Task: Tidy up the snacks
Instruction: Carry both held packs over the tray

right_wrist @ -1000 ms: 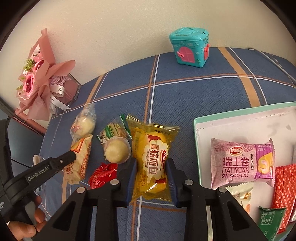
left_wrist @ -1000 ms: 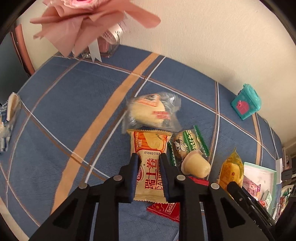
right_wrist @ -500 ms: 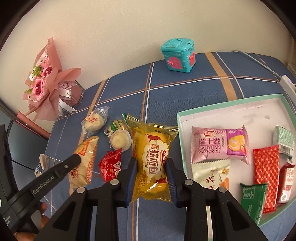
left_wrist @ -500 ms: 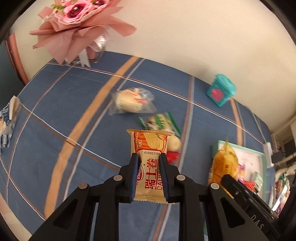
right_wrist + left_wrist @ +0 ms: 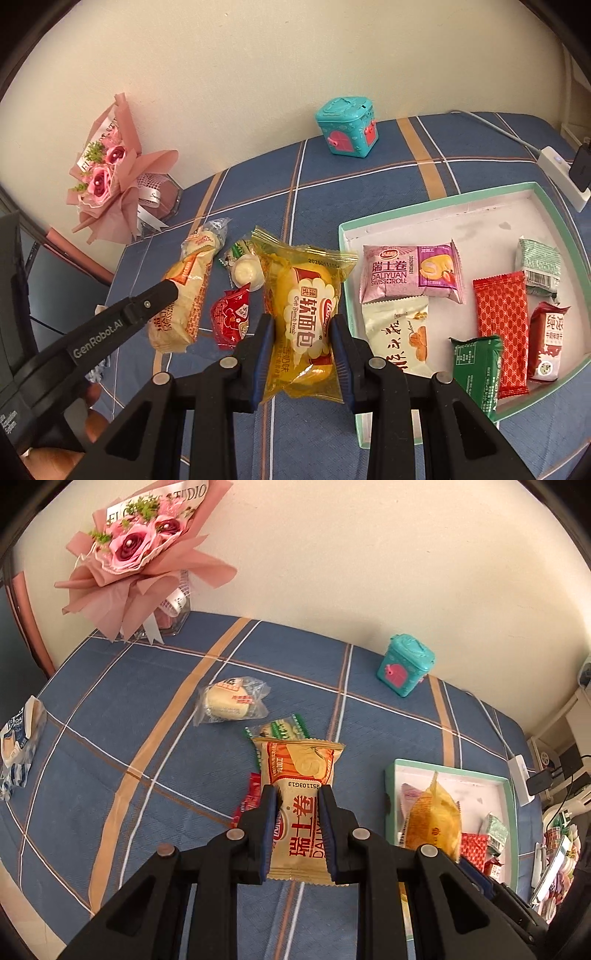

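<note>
My left gripper (image 5: 297, 794) is shut on an orange Swiss roll pack (image 5: 300, 771), held above the blue cloth; it also shows in the right wrist view (image 5: 186, 295). My right gripper (image 5: 302, 325) is shut on a yellow soft bread pack (image 5: 306, 314), held above the cloth just left of the green-rimmed tray (image 5: 439, 205). The tray holds several snacks, among them a pink Swiss roll pack (image 5: 410, 273). On the cloth lie a clear-wrapped bun (image 5: 231, 703), a green-striped pack (image 5: 282, 729), a cream jelly cup (image 5: 245, 271) and a red candy pack (image 5: 231, 319).
A pink flower bouquet (image 5: 138, 554) stands at the back left by the wall. A teal toy box (image 5: 404, 668) sits at the back. A blue-white packet (image 5: 16, 738) lies at the left edge. A white power strip (image 5: 561, 173) lies right of the tray.
Both grippers have lifted and drawn back with their packs still held. The tray has come further into both views, and the yellow pack now sits close to its left rim.
</note>
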Tool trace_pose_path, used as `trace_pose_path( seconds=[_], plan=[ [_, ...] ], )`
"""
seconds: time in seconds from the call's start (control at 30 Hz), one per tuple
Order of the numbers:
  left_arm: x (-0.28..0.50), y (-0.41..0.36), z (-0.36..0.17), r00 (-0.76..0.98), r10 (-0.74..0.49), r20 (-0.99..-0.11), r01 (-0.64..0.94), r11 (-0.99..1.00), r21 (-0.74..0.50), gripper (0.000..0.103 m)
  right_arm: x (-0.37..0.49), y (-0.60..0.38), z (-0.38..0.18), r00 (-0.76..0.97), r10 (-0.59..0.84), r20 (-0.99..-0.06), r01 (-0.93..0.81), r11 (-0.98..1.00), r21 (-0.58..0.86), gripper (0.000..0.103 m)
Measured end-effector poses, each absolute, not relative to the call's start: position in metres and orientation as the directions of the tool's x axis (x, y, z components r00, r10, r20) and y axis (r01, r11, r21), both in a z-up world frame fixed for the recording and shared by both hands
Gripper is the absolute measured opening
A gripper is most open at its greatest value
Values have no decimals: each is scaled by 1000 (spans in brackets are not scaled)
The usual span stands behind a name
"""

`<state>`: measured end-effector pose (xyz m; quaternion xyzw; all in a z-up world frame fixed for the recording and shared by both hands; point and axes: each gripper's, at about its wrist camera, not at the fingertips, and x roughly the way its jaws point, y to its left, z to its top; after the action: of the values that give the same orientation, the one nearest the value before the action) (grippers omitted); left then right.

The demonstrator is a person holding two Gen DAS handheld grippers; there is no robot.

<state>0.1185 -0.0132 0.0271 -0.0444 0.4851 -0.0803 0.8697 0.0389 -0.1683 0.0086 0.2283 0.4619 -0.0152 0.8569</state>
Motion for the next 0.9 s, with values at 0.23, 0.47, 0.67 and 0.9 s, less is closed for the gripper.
trace_pose_path(
  seconds=[0.23, 0.47, 0.67, 0.9],
  plan=[
    [112, -46, 25, 499, -201, -843, 152, 978, -144, 24, 35, -189, 8, 580, 155, -800, 278, 885, 373, 34],
    [104, -87, 22, 474, -243, -846, 240, 960, -142, 24, 22, -238, 6, 593, 80, -801, 394, 839, 375, 34],
    [97, -119, 21, 446, -307, -841, 324, 931, -168, 24, 4, -284, 3, 600, 12, -800, 498, 777, 386, 34],
    [91, -151, 15, 412, -347, -842, 401, 899, -174, 24, -11, -318, 3, 610, -39, -791, 556, 732, 393, 34]
  ],
)
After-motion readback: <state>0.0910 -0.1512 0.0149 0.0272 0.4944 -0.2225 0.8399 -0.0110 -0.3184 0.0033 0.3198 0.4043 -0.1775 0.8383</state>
